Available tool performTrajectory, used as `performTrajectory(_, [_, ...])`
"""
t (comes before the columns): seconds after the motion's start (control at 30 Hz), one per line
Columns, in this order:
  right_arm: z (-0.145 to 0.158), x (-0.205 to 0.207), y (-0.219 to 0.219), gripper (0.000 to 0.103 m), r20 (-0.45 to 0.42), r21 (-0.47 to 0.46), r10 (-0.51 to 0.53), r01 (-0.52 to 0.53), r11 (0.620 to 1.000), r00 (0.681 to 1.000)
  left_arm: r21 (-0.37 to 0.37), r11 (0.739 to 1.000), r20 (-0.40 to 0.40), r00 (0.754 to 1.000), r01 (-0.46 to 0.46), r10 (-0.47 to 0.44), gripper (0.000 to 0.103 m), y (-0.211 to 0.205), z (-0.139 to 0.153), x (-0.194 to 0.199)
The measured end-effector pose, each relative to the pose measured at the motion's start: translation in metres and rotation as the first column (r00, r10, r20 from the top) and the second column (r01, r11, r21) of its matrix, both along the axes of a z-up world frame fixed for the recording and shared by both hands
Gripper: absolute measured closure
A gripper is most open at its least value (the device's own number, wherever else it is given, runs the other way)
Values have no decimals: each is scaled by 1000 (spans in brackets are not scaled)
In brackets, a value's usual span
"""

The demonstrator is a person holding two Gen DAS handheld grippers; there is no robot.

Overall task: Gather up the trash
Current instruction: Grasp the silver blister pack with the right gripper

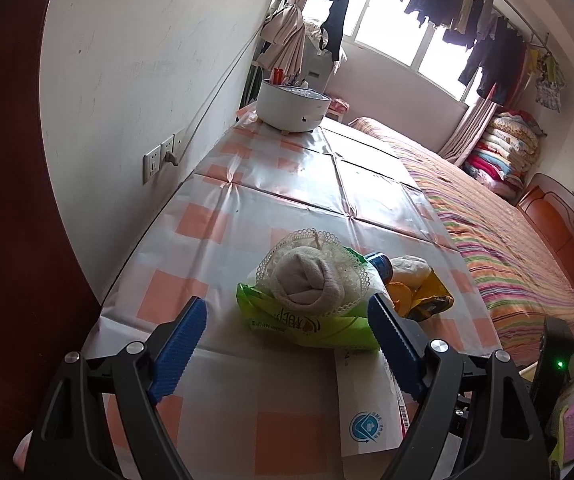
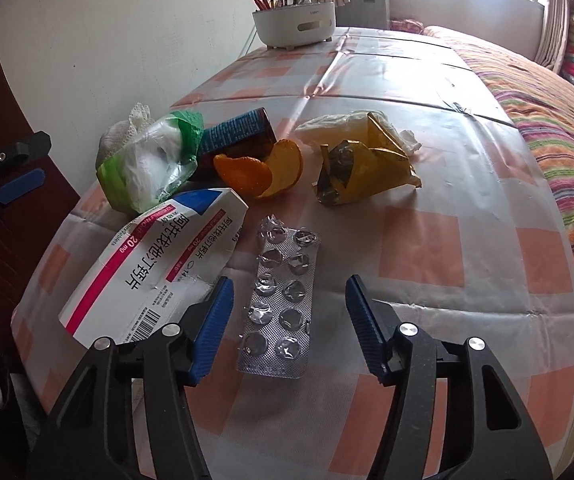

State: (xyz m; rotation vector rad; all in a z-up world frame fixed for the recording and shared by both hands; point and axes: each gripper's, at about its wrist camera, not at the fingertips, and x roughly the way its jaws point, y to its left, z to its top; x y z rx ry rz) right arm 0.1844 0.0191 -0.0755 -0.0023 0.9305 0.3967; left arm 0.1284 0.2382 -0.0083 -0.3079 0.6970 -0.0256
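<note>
Trash lies on a checked tablecloth (image 2: 427,248). In the right wrist view my right gripper (image 2: 289,320) is open, its blue fingers on either side of an empty silver blister pack (image 2: 281,300). Left of it lies a white and pink medicine box (image 2: 147,264). Behind are a green and clear wrapper (image 2: 147,168), a blue bottle (image 2: 239,136), orange peel (image 2: 259,172), a crumpled yellow wrapper (image 2: 363,168) and white tissue (image 2: 327,124). In the left wrist view my left gripper (image 1: 287,320) is open before the green wrapper (image 1: 311,320) with a lace-wrapped cloth ball (image 1: 311,276) on it.
A white round container (image 2: 295,24) with utensils stands at the table's far end by the wall. A bed with a striped cover (image 2: 547,128) runs along the table's right side. A wall socket (image 1: 159,160) is on the left wall. A dark wooden door (image 1: 3,240) is at the left.
</note>
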Motion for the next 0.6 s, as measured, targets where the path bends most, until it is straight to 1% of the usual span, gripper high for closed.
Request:
performTrajectory(0.07, [-3, 5, 2, 48, -15, -4, 1, -1, 1000, 1000, -5, 1000, -1, 1000, -1, 1, 23, 0, 0, 0])
performTrajectory(0.2, [-3, 11, 3, 53, -12, -22, -1, 1, 1000, 1000, -9, 1000, -6, 1000, 8, -8, 23, -1, -1, 1])
performTrajectory(0.27, [-3, 12, 4, 60, -8, -33, -2, 2, 999, 1000, -5, 1000, -10, 1000, 13, -13, 23, -3, -2, 2])
performTrajectory(0.3, [-2, 12, 4, 69, -6, -39, 0, 0, 999, 1000, -3, 1000, -11, 1000, 15, -15, 23, -4, -2, 3])
performTrajectory(0.33, [-2, 11, 4, 72, -8, -31, 6, -6, 999, 1000, 1, 1000, -16, 1000, 17, -17, 23, -5, -3, 4])
performTrajectory(0.43, [-1, 8, 4, 72, 1, -42, 8, -8, 999, 1000, 5, 1000, -28, 999, 20, -20, 23, -7, -4, 6])
performTrajectory(0.6, [16, 0, -10, 72, 49, 18, -16, 15, 1000, 999, 26, 999, -61, 998, 37, -35, 23, -17, -9, 15])
